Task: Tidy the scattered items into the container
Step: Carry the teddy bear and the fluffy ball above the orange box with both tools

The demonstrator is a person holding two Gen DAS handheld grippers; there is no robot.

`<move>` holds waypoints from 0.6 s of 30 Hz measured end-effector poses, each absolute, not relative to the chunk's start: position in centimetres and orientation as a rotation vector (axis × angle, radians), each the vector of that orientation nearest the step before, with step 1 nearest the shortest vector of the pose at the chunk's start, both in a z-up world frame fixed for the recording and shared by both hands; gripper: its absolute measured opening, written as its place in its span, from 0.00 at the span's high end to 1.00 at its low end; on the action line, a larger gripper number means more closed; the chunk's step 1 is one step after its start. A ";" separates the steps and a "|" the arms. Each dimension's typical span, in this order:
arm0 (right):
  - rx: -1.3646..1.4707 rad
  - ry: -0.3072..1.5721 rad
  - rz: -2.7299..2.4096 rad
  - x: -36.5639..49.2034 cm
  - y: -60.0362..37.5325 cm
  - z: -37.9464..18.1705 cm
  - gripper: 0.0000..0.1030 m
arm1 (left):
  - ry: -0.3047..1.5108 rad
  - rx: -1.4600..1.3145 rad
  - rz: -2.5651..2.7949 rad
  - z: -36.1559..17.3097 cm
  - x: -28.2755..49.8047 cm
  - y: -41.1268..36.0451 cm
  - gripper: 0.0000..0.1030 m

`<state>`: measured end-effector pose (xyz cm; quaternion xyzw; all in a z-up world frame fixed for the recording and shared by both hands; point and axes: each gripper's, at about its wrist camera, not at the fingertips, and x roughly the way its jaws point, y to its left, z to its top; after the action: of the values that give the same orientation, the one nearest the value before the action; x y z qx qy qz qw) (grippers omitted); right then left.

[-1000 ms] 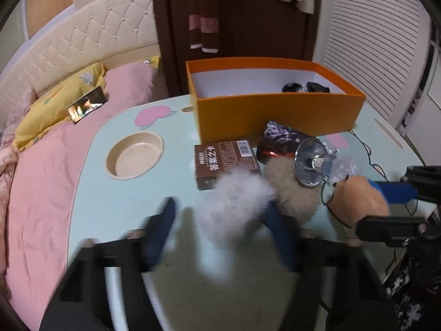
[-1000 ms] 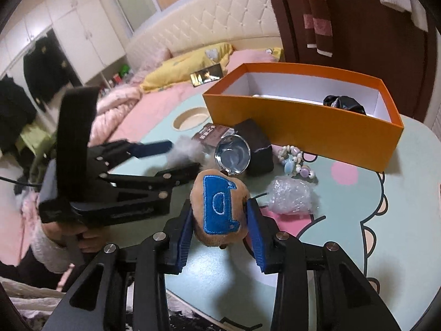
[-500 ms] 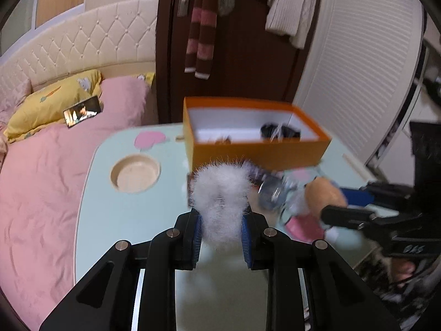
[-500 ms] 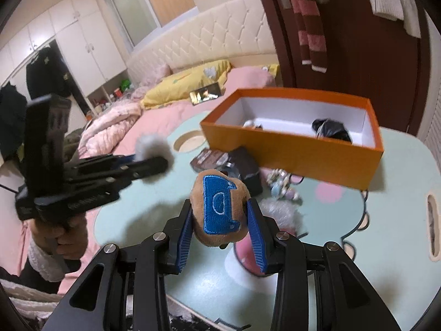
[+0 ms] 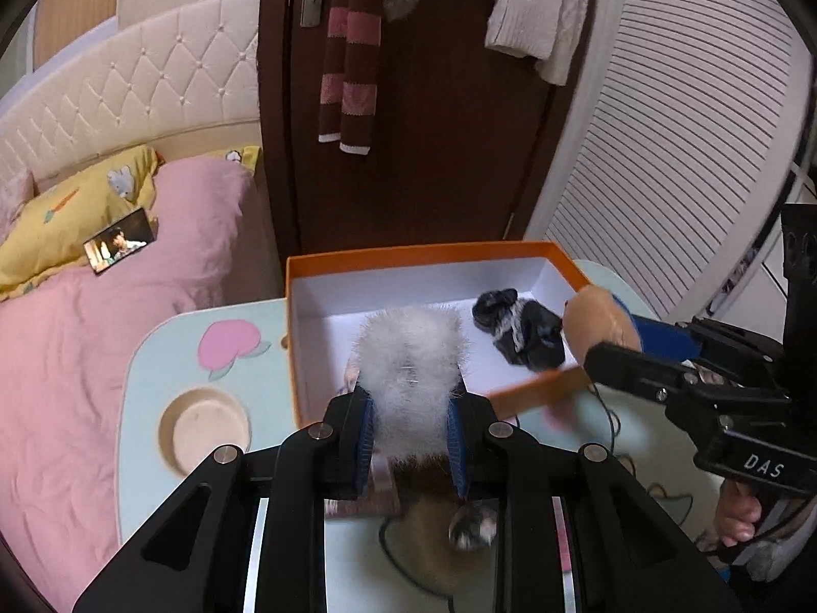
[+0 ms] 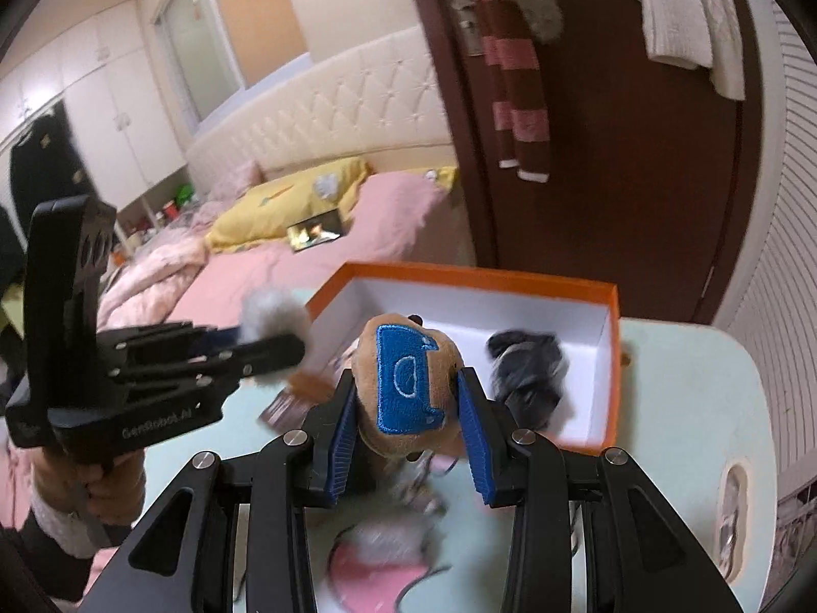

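Left wrist view: left gripper (image 5: 411, 431) is clamped on a white fluffy pompom (image 5: 411, 357), jaws narrow around it, held over the near wall of the orange box (image 5: 408, 255). Right gripper (image 6: 406, 434) pinches a brown plush with a blue patch (image 6: 406, 383), also near-closed, at the box's right near rim. A black item (image 5: 521, 329) already lies inside. Step in hand looks like carry-to-box, both loads at once. Next: push each load further past the rim, then spread the jaws to drop. More clutter sits blurred on the table (image 5: 153, 357) below.
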<state>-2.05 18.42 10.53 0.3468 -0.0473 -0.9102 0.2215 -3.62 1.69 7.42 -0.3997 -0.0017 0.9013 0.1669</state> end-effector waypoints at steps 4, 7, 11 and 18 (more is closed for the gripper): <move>0.982 -0.141 -2.525 -4.4 18.4 10.1 0.65 | -0.042 -1.188 2.560 6.6 -6.1 1.7 0.76; 1.010 -0.158 -2.518 -5.8 18.4 9.4 0.65 | -0.064 -1.212 2.560 6.0 -7.0 1.5 0.76; 1.043 -0.196 -2.497 -7.1 18.6 8.3 0.64 | -0.086 -1.239 2.548 5.1 -8.0 1.3 0.76; 1.042 -0.226 -2.510 -8.5 18.7 7.7 0.56 | -0.087 -1.276 2.511 4.2 -9.7 1.7 0.73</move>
<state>-8.52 18.74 7.67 0.3740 -0.0811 -0.9007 0.2057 -9.68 1.73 4.17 -0.4468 -0.0305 0.8794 0.1613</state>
